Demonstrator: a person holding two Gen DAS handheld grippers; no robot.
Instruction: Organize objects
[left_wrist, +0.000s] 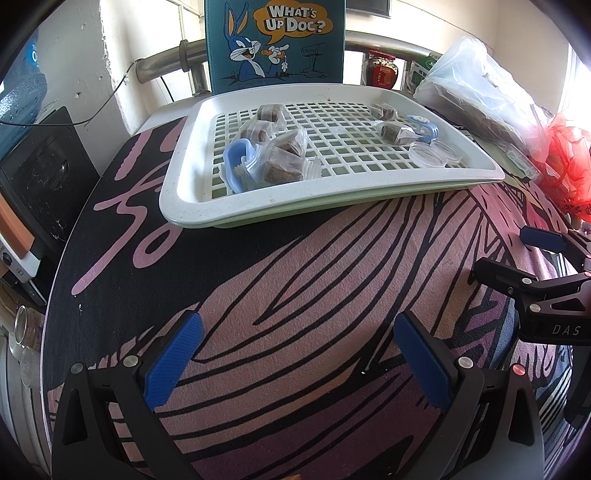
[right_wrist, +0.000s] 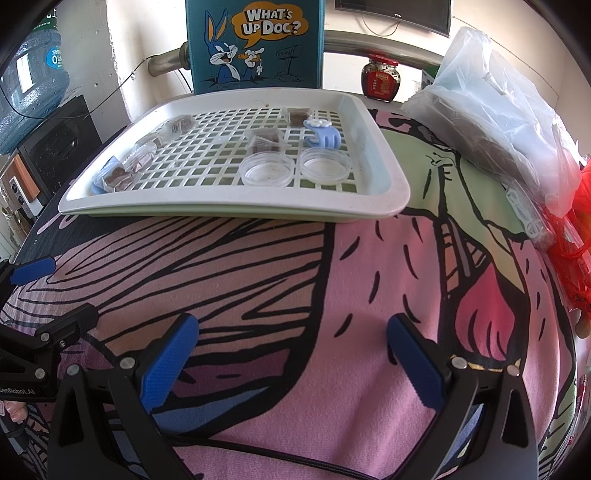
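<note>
Left gripper (left_wrist: 299, 354) jaws spread wide, empty, right gripper (right_wrist: 291, 350) likewise, above patterned mat (right_wrist: 351, 288)

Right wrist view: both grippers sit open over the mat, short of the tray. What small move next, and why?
Probably ease the right gripper forward toward the two clear round dishes at the near edge of the white tray. Its fingers are open and empty above the mat, and those dishes lie closest, straight ahead.
</note>
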